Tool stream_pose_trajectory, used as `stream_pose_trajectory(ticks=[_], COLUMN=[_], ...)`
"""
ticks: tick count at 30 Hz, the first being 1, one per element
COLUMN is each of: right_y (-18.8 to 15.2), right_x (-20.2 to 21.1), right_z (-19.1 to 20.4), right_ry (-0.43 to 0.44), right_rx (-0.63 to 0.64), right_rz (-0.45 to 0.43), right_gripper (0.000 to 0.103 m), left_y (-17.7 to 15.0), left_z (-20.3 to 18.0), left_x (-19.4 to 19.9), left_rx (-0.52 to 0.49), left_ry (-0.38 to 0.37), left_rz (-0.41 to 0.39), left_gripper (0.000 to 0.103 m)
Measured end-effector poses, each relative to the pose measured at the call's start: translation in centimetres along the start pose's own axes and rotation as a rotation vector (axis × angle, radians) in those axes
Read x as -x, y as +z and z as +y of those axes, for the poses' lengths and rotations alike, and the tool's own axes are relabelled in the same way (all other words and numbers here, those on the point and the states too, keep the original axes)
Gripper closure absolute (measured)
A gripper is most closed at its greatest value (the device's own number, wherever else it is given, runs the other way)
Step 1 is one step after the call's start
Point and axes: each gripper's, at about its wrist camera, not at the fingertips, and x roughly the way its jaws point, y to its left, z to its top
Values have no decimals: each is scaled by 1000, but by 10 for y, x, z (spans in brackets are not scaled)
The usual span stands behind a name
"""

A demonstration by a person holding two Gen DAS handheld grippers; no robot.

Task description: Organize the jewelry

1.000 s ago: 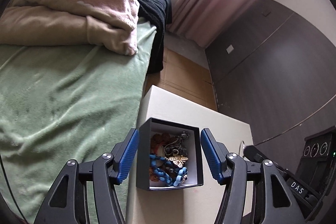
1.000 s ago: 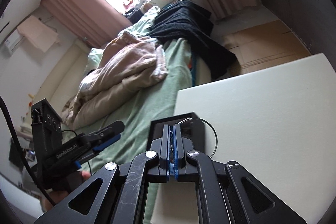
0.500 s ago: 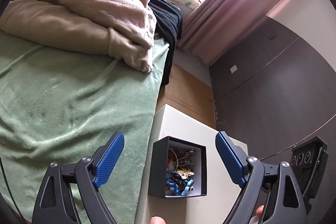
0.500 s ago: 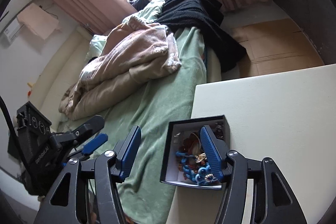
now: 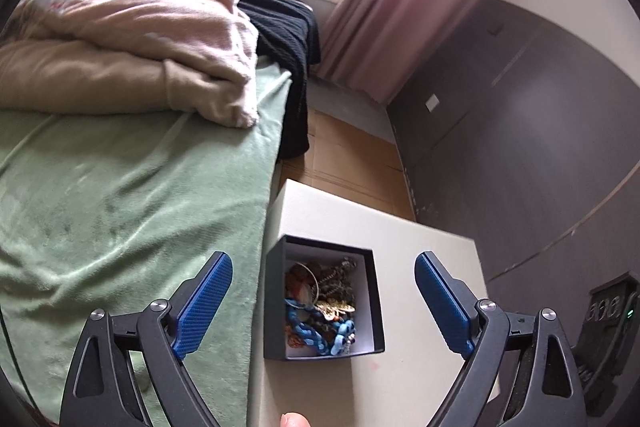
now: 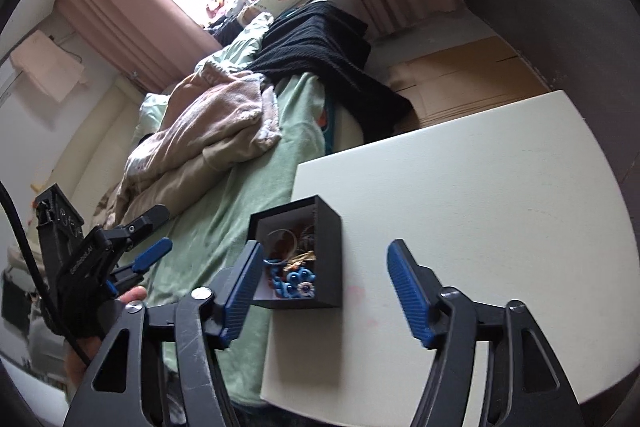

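The bed (image 5: 120, 195), under a green cover, lay left of the box (image 5: 276, 291), with a beige blanket (image 5: 132, 39) heaped on it farther back and a black cloth (image 5: 288, 39) draped over its far edge. The left hand-held gripper (image 5: 323, 291) stood wide, its jaws having just been opening; its blue pads (image 5: 208, 301) flanked the box without touching it, one over the bed side and one over the tabletop (image 5: 420, 255). The box, black outside and white inside, sat on the tabletop at its bed-side edge. Inside the box lay the jewelry (image 5: 320, 307), a tangle of blue beads, gold pieces and a thin ring-shaped bangle. A fingertip (image 5: 294, 419) showed at the near edge, just below the box.

From the right wrist, the left hand-held gripper appeared left of the box (image 6: 328, 251), over the bed (image 6: 224, 227), held in a gloved hand (image 6: 92, 315). The right hand-held gripper (image 6: 326, 279) was partly spread, its jaws having just been opening, nothing pressed between them. Its left pad (image 6: 242, 291) overlapped the box's near left corner; whether it touched I could not tell. Its right pad hung over bare tabletop (image 6: 480, 207), right of the box. The jewelry (image 6: 292, 267) filled the box.
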Motion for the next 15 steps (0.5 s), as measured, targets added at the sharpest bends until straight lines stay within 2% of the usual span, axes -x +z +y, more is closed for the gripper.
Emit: stream_pose_trajectory(ticks=[3, 6, 8, 10, 15], right_y=[-3, -2, -3, -5, -15], right_x=[15, 26, 31, 37, 48], right_z=[-15, -27, -31, -34, -42], right_ry=[11, -45, -52, -73, -125], right_rx=[-21, -40, -34, -17, 40], right_rz=[-50, -54, -56, -53, -42], right_gripper=[27, 24, 16, 12, 9], left_y=[-11, -22, -28, -37, -55], left_z=[-15, -31, -39, -50, -75], left_x=[-3, -7, -6, -3, 11], left_rx=[-64, -115, -149, -198, -280], left_ry=[25, 0, 8, 33, 58], left_rz=[-4, 28, 30, 13, -31], left_gripper=[7, 6, 6, 6, 3])
